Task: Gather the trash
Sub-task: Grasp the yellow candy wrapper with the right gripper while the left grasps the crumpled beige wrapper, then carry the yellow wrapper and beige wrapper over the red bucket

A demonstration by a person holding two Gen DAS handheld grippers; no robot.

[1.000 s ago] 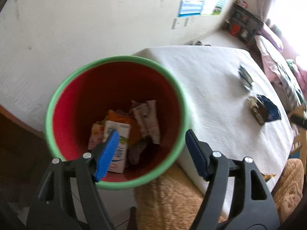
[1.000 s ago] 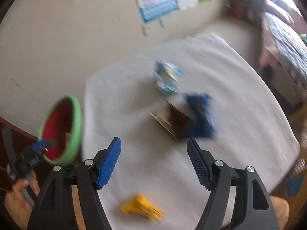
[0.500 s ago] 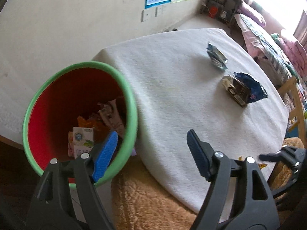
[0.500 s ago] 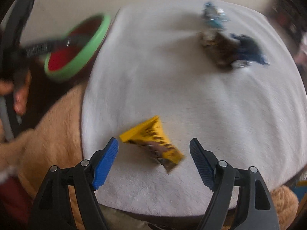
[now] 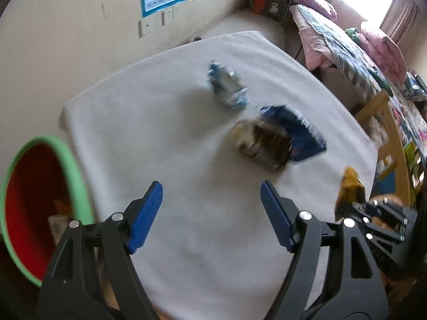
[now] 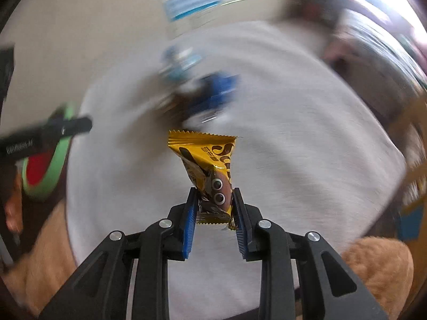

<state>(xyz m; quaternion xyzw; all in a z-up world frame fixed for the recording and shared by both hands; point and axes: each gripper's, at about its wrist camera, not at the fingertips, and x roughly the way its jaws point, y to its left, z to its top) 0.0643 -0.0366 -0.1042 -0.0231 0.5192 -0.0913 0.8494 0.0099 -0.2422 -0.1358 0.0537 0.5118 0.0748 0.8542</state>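
My right tool (image 6: 214, 209) is closing on a yellow snack wrapper (image 6: 206, 168), pads pinching its lower end above the white-covered counter (image 6: 307, 138). My left tool (image 5: 210, 213) hangs released over the cloth, nothing between its fingers. Further off lie three blurred wrappers (image 5: 269, 136); the green-rimmed red bin (image 5: 34, 202) sits at the counter's left edge.

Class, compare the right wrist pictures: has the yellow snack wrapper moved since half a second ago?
Yes. The yellow snack wrapper lay flat on the white tablecloth; now it stands lifted off it, between the closing right tool.
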